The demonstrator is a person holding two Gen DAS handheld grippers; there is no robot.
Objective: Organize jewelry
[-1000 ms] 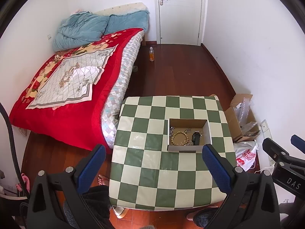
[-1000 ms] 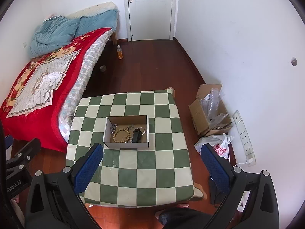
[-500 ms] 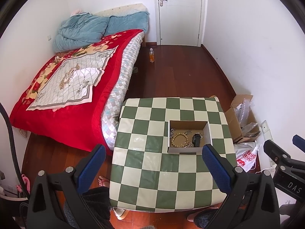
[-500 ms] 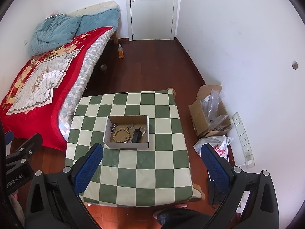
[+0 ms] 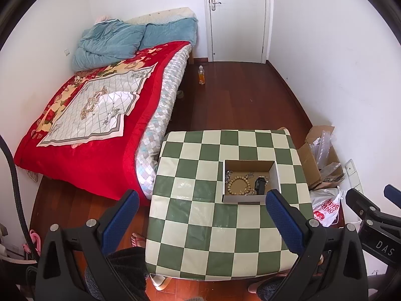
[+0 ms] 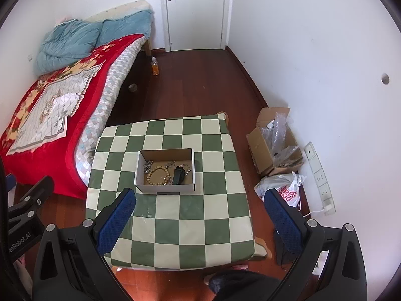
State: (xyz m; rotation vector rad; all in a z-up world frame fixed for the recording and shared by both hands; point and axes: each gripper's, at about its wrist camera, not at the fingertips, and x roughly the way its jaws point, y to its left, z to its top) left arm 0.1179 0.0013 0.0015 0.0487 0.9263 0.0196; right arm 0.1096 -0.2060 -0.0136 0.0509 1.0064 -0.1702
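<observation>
A small white cardboard box (image 5: 250, 198) (image 6: 165, 188) stands on the green-and-cream checkered table (image 5: 200, 225) (image 6: 188, 220). Inside lie a wooden bead bracelet (image 5: 238, 185) (image 6: 158, 174), a black watch-like item (image 5: 260, 186) (image 6: 178, 174) and silver chains (image 5: 228, 175) (image 6: 147, 164). My left gripper (image 5: 201, 222) is open and empty, high above the table's near side. My right gripper (image 6: 200, 219) is open and empty, also high above the table, with the box ahead and to the left of its middle.
A bed with a red quilt (image 5: 87, 130) (image 6: 37, 115) stands left of the table. An open carton (image 6: 273, 143) and a plastic bag (image 6: 283, 190) lie on the floor at the right by the wall. A bottle (image 5: 201, 75) stands near the door.
Both grippers have drifted back and up a little, so the table and box sit slightly lower in view. Both stay open and empty.
</observation>
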